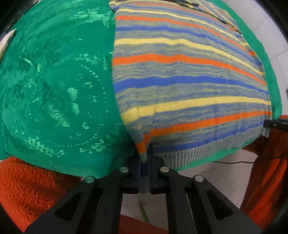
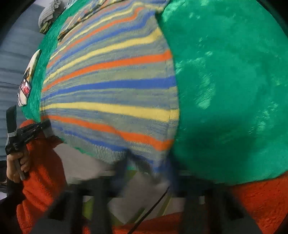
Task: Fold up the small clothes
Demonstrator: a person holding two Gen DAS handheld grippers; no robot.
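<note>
A striped knit sweater in blue, orange, yellow and grey lies flat on a green patterned tablecloth. My left gripper is shut on the sweater's ribbed hem at its near left corner. The sweater also shows in the right wrist view. My right gripper is blurred by motion at the sweater's near right hem corner; cloth appears pinched between its fingers. The other gripper's tip shows at the hem's far side, and the left gripper shows in the right wrist view.
The person wears an orange fleece, also in the right wrist view. The table's near edge runs just under the hem. A picture card lies on the cloth's left edge. Crumpled clothes sit at the far corner. A black cable runs on the floor.
</note>
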